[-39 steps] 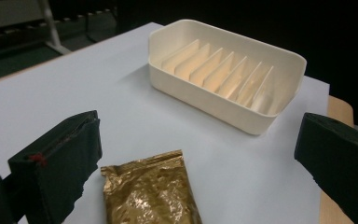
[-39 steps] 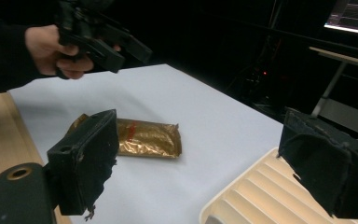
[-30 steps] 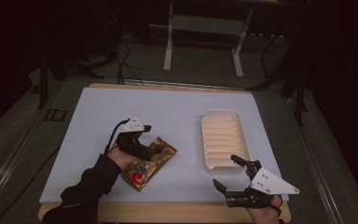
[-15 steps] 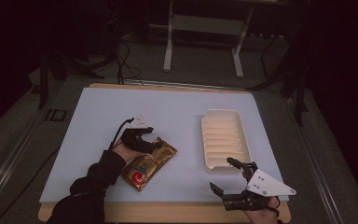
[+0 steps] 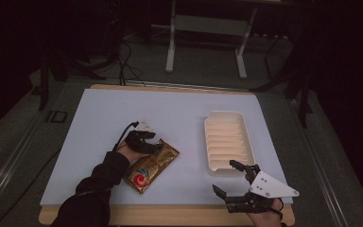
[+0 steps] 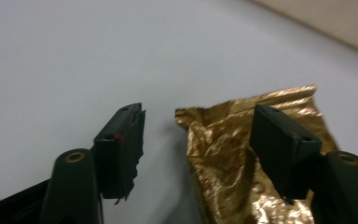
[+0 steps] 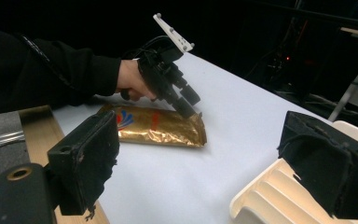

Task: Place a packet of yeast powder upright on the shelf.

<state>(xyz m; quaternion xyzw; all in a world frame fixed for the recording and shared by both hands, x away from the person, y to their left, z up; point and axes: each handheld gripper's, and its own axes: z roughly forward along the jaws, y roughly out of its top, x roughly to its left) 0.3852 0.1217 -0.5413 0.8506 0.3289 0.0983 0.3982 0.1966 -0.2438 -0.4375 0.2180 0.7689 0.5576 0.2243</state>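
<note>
A gold foil snack packet (image 5: 150, 166) with a red and blue logo lies flat on the white table top. My left gripper (image 5: 155, 145) is low over its far end. In the left gripper view its jaws have just been closing, and the packet's crinkled corner (image 6: 223, 140) lies between them with a gap to the left pad (image 6: 129, 140). The right gripper view shows the left gripper (image 7: 189, 105) tipped down onto the packet (image 7: 158, 126). My right gripper (image 5: 224, 177) stands open near the front edge, beside the tray, with nothing between its fingers (image 7: 86, 158).
A cream ribbed tray (image 5: 229, 142) lies right of centre, its near corner (image 7: 270, 196) close to my right gripper. The white sheet (image 5: 179, 113) covers a wooden table. Dark stands and cables lie on the floor behind.
My left gripper has sunk toward the packet's far end and its jaws have narrowed around the corner. The right gripper has stayed put.
</note>
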